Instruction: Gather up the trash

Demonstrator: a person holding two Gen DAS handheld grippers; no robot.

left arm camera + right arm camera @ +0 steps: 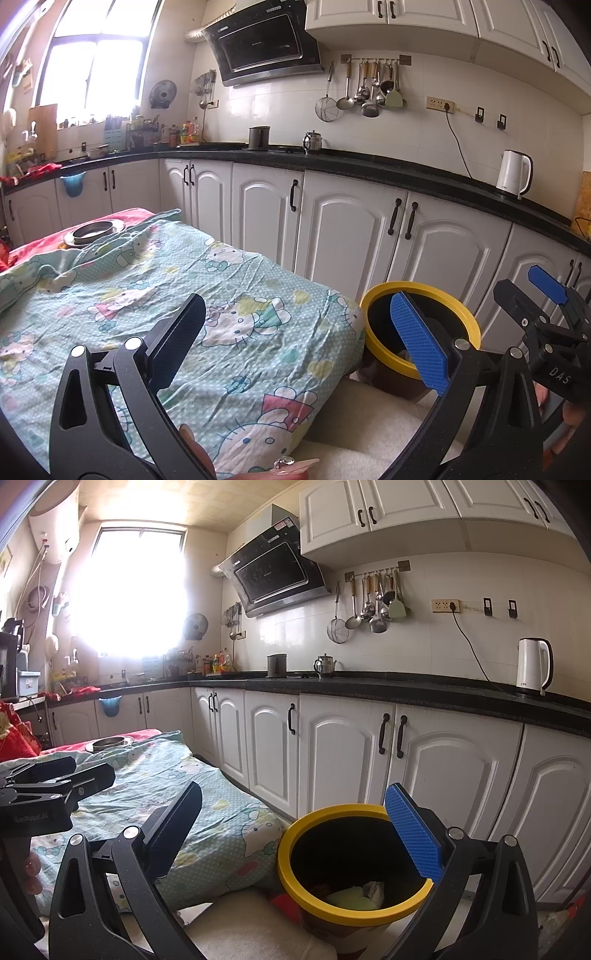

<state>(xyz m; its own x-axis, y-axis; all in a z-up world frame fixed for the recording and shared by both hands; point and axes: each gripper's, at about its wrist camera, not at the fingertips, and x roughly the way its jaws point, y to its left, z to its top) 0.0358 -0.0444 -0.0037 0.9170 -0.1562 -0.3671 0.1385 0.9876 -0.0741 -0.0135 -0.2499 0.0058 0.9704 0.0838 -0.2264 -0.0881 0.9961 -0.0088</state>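
A trash bin with a yellow rim [291,882] stands on the floor beside the table's near right corner; crumpled scraps [354,895] lie at its bottom. It also shows in the left wrist view [369,343]. My right gripper [295,830] is open and empty, held above the bin's mouth. My left gripper [299,332] is open and empty above the table's right part, left of the bin. The right gripper also shows at the right edge of the left wrist view [546,295]. No loose trash shows on the cloth.
The table is covered with a teal cartoon-print cloth [166,280]. A metal dish [94,230] sits at its far end. White cabinets [340,753] and a dark counter with a white kettle [533,666] run behind. A pale cushion [251,923] lies below.
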